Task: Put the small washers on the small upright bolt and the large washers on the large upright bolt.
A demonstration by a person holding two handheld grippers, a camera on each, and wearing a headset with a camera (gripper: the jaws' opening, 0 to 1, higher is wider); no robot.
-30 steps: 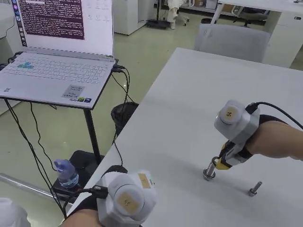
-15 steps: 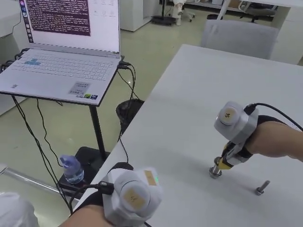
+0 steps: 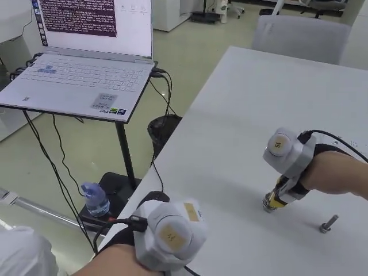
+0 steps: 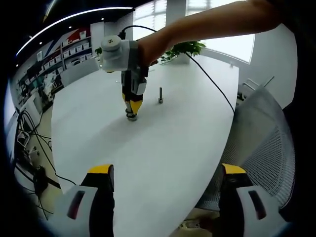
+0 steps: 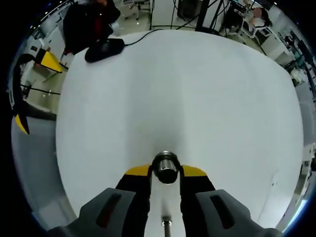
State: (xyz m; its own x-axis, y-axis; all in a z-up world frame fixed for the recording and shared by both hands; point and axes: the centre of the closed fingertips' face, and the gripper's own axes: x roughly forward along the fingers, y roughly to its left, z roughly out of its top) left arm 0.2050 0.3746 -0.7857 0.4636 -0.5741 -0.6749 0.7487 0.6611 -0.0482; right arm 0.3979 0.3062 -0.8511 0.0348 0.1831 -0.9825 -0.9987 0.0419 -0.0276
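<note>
The large upright bolt (image 5: 166, 167) stands on the white table (image 3: 230, 132), its round head between my right gripper's (image 5: 166, 171) yellow-tipped jaws, which press on both sides of it. In the head view that gripper (image 3: 271, 202) points down at the bolt and hides most of it. The small upright bolt (image 3: 328, 224) stands alone a short way to its right. My left gripper (image 4: 166, 172) hangs open with nothing in it near the table's front edge, well short of both bolts (image 4: 131, 116). No loose washers are visible.
A laptop (image 3: 86, 80) sits on a stand left of the table, with cables hanging below it. A water bottle (image 3: 96, 198) stands on the floor. A grey chair (image 3: 299, 37) is at the far end, and a mesh chair (image 4: 266, 143) is beside the table.
The head camera has shifted, so the whole scene sits further right. The right gripper stays on the large bolt, and the left gripper stays low at the front.
</note>
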